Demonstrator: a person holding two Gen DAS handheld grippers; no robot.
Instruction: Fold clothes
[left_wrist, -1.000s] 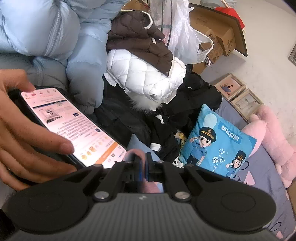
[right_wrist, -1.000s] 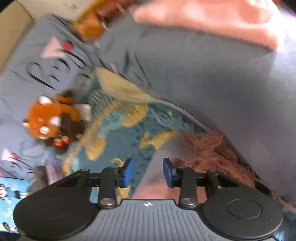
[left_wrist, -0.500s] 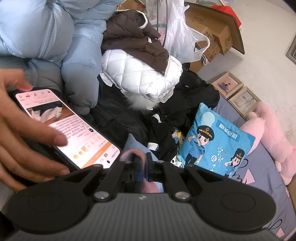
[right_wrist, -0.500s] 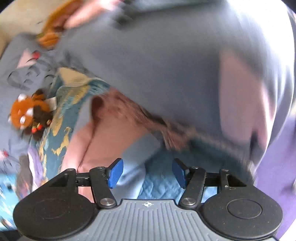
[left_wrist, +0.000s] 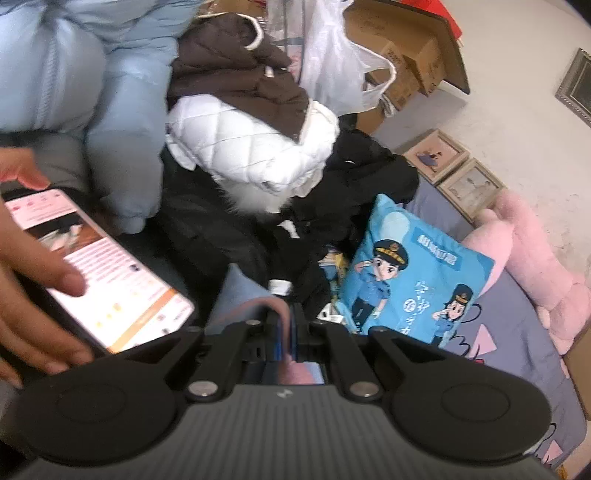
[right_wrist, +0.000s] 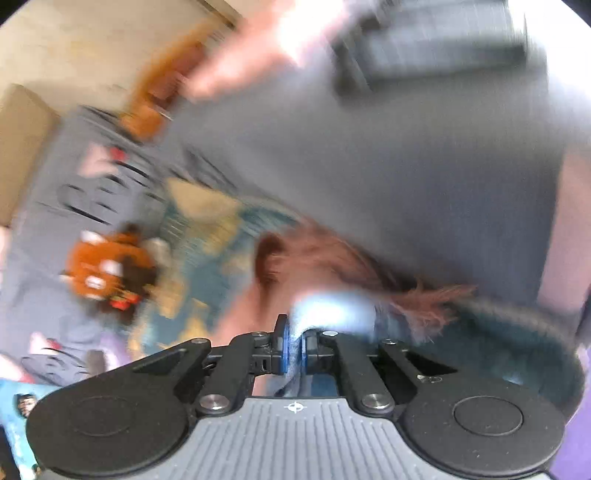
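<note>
In the left wrist view my left gripper (left_wrist: 284, 332) is shut on a fold of a light blue garment (left_wrist: 240, 295) with a pink edge, held close to the camera. The right wrist view is heavily blurred. There my right gripper (right_wrist: 293, 349) is shut on pale blue fabric (right_wrist: 332, 310) of a garment that also shows a pink part (right_wrist: 243, 306) and a brown fur trim (right_wrist: 332, 258). The rest of the garment is hidden behind the grippers.
A person's hand (left_wrist: 33, 295) holds a lit phone (left_wrist: 103, 273) at the left. Behind lie a white quilted jacket (left_wrist: 251, 147), a brown jacket (left_wrist: 236, 74), a light blue puffer (left_wrist: 74, 74) and black clothes. A blue cartoon pillow (left_wrist: 413, 280), a pink plush (left_wrist: 535, 258) and an orange plush toy (right_wrist: 107, 269) lie on the bed.
My right gripper, open in the earlier frames, has shut on the pale blue fabric while its view swung. The left gripper stays shut. A finger has moved over the phone screen.
</note>
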